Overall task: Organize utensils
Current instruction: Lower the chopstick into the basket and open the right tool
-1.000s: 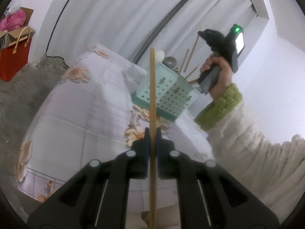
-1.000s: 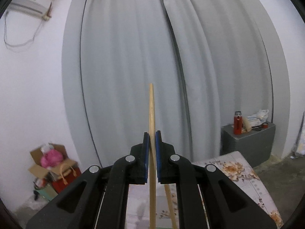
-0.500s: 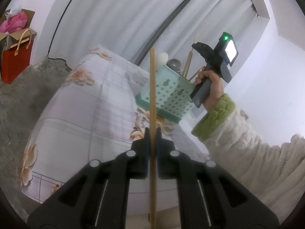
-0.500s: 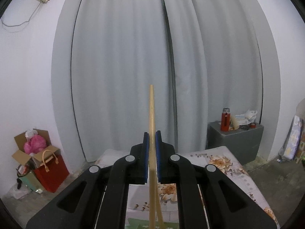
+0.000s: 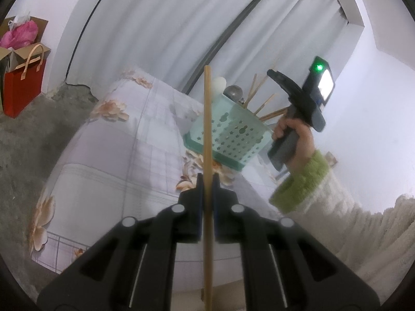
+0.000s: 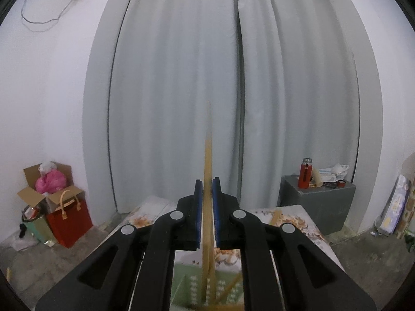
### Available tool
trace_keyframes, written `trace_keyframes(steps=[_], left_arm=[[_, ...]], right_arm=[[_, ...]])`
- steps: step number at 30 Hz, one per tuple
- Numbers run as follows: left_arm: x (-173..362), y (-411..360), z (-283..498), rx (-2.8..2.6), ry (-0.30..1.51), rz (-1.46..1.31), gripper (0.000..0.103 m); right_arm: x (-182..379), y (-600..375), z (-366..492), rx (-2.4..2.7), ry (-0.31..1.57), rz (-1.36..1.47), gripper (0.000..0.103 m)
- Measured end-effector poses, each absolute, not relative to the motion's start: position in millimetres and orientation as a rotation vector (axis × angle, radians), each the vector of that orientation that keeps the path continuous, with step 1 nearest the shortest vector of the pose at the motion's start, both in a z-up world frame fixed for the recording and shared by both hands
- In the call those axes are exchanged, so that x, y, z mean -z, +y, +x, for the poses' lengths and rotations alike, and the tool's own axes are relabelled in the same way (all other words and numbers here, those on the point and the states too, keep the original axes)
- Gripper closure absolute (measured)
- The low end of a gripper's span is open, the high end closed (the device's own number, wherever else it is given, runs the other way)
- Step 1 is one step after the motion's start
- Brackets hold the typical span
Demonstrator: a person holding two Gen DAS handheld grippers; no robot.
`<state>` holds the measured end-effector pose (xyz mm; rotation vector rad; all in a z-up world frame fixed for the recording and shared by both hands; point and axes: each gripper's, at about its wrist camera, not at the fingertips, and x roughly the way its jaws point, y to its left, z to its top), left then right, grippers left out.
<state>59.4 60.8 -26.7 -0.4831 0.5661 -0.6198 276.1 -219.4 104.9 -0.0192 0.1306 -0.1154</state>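
left view: basket on table | right view: flask

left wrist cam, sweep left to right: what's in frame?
red gift bag → floral tablecloth → chopstick held in the left gripper → teal utensil basket → right gripper → green cuff
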Motion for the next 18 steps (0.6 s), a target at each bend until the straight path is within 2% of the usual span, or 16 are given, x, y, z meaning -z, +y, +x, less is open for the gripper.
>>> trace_keyframes(steps=[1,3,12,18], left_arm=[[27,61,60,0.620,0.562,-0.481,0.098],[26,60,59,0.619,0.554,-0.476,0.098],[19,57,53,0.613,0.506,-0.443,0.098],[15,55,53,0.616,0.483,-0.435,0.098]], right_arm=[[-106,-221,268,0.112,0.134,-0.015,0.076],[-108,-223,256,0.093,0.130,-0.005,0.066],[-125,-232,199,-0.064,0.205,0.098,0.052],[-129,-227,173,-0.197,0.270,0.133,0.047]])
